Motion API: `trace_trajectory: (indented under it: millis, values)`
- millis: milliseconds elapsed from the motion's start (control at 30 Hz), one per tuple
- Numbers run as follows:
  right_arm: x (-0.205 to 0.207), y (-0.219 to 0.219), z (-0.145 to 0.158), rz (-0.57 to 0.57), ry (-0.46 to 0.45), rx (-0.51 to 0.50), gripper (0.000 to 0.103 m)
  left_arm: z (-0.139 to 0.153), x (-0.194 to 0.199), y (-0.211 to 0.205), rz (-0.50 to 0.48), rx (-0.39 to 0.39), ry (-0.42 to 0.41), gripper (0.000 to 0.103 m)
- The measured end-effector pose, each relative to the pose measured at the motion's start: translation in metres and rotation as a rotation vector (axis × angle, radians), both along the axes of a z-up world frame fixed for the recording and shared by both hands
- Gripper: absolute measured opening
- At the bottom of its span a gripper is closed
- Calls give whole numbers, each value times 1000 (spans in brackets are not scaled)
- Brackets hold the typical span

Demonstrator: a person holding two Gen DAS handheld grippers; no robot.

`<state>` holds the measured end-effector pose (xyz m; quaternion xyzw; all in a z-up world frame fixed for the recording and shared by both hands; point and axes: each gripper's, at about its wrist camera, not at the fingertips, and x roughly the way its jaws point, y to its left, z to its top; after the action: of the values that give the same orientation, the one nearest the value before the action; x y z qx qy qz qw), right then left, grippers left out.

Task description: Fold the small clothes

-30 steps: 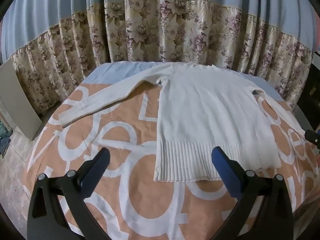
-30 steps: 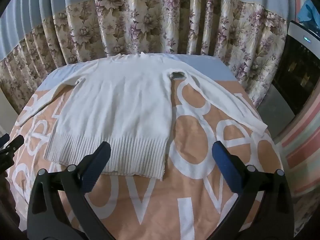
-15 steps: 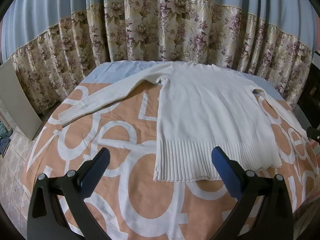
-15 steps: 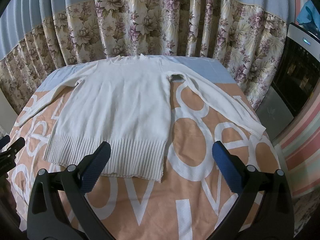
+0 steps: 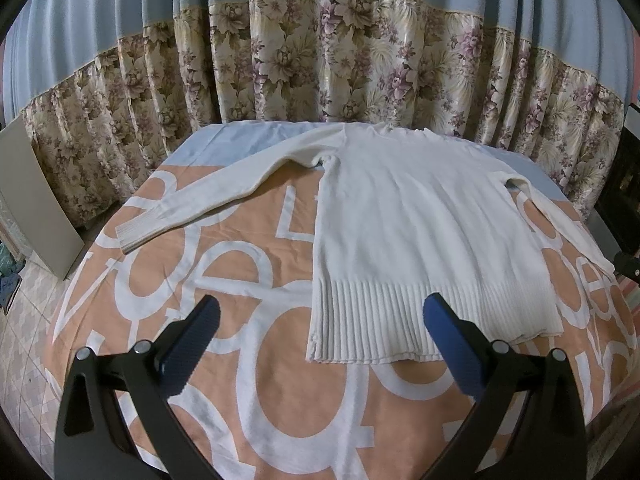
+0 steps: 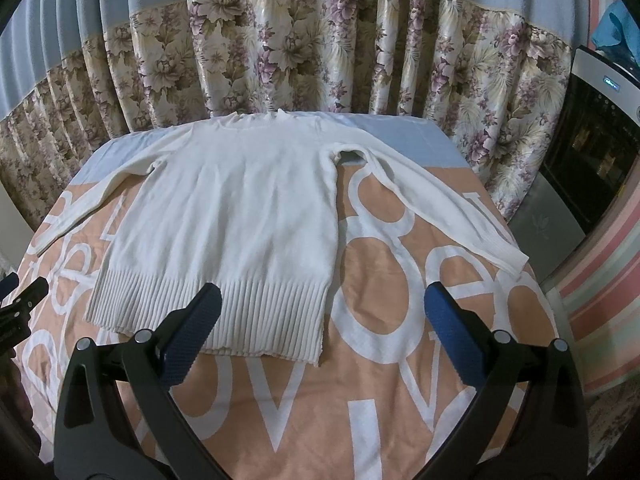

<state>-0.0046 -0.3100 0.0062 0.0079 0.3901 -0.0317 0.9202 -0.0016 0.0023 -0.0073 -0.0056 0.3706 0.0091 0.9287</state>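
A white knit sweater (image 5: 420, 232) lies flat on the table, ribbed hem toward me, both sleeves spread out to the sides. It also shows in the right wrist view (image 6: 236, 220). My left gripper (image 5: 320, 344) is open and empty, hovering in front of the hem's left corner. My right gripper (image 6: 320, 340) is open and empty, hovering in front of the hem's right corner. The left sleeve cuff (image 5: 138, 232) lies far left; the right sleeve cuff (image 6: 508, 256) lies far right.
The table carries an orange cloth with white letters (image 5: 248, 380). A floral curtain (image 5: 320, 64) hangs close behind. A dark appliance (image 6: 592, 128) stands at the right. A grey board (image 5: 32, 200) leans at the left. The left gripper's tip (image 6: 20, 304) shows at the right view's left edge.
Both grippers have drifted slightly; the sweater sits a little higher in both views. The sweater itself has not moved and both grippers stay open.
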Motion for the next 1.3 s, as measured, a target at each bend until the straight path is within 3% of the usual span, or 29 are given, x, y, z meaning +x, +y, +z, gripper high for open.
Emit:
trace_trajectory:
  millis: [1300]
  values:
    - [6, -20, -10, -27, 7, -11, 100, -3, 5, 1, 0, 8, 7, 102]
